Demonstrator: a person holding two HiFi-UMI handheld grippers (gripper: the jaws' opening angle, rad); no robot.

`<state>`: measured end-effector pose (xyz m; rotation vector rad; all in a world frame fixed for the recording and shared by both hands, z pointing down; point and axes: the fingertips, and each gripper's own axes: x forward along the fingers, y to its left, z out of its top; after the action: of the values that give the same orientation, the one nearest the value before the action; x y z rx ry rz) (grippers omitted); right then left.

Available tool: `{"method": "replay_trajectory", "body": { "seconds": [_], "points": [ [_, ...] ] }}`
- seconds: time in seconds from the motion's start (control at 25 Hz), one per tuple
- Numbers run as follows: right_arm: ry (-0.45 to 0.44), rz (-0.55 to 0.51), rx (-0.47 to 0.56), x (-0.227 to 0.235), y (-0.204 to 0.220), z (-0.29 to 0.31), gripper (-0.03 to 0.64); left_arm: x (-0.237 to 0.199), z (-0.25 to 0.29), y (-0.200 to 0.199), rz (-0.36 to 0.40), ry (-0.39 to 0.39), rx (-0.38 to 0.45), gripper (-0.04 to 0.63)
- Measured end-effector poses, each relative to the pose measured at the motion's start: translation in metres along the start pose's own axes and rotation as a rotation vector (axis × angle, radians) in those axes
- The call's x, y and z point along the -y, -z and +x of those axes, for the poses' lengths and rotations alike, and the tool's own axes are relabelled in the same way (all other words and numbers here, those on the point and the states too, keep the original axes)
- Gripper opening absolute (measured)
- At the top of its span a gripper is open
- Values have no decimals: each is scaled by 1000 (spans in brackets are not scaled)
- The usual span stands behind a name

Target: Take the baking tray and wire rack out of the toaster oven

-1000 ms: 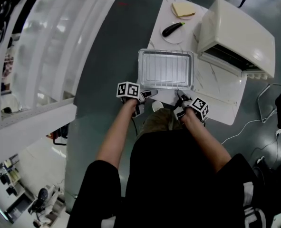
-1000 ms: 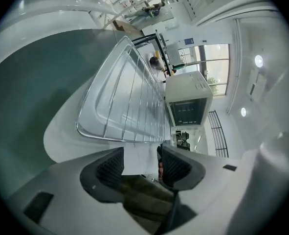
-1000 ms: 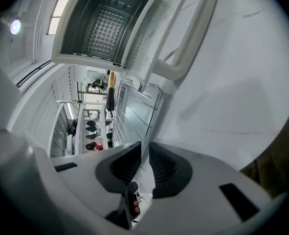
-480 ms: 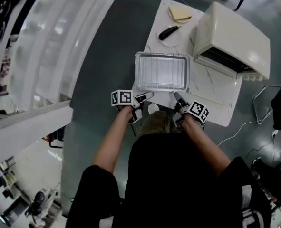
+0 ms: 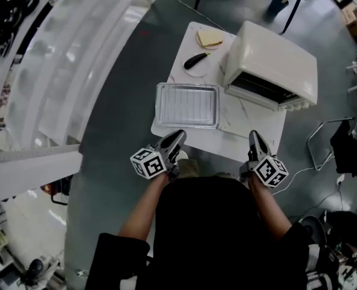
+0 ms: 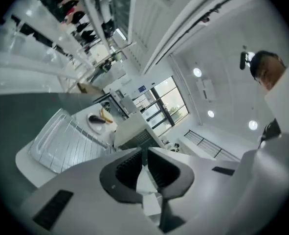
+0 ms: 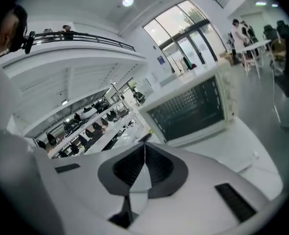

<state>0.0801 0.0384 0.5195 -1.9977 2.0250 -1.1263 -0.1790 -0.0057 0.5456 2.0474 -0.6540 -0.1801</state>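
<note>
1. Your left gripper [image 5: 179, 135] and right gripper [image 5: 252, 135] backed off the baking tray [image 5: 187, 105]; left fingers just closed narrow, right pinched together, both empty.
2. Tray's at the counter's [image 5: 250, 128] near-left edge, toaster oven [image 5: 275, 59] right of it.

Silver baking tray [image 5: 160, 105] lies flat on a white table [image 5: 254, 132], wire rack [image 5: 188, 104] resting inside, beside the cream toaster oven [image 5: 275, 59].

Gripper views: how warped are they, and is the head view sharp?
Left gripper view: heavy fisheye, dark round border, ceiling lights glare, silver metal baking tray curves. Right gripper view: same warp, cream toaster oven crisp. Head view: sharp at the white marbled table, bowed at the edges.
</note>
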Motion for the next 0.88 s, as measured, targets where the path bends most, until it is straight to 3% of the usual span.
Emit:
{"method": "replay_trajectory", "body": {
  "seconds": [0.12, 0.28, 0.48, 0.68, 0.88],
  "points": [
    [1, -88, 79, 10, -44, -45, 23, 56, 9, 0, 198, -39, 37, 23],
    [8, -166, 131, 27, -90, -106, 23, 136, 34, 6, 332, 0, 102, 20],
    [28, -342, 216, 51, -126, -171, 23, 199, 63, 23, 579, -52, 167, 20],
    [19, -349, 265, 82, -132, -212, 23, 244, 77, 55, 728, -64, 217, 20],
    [31, -394, 290, 98, -143, -238, 23, 273, 80, 72, 752, -86, 241, 20]
  ]
}}
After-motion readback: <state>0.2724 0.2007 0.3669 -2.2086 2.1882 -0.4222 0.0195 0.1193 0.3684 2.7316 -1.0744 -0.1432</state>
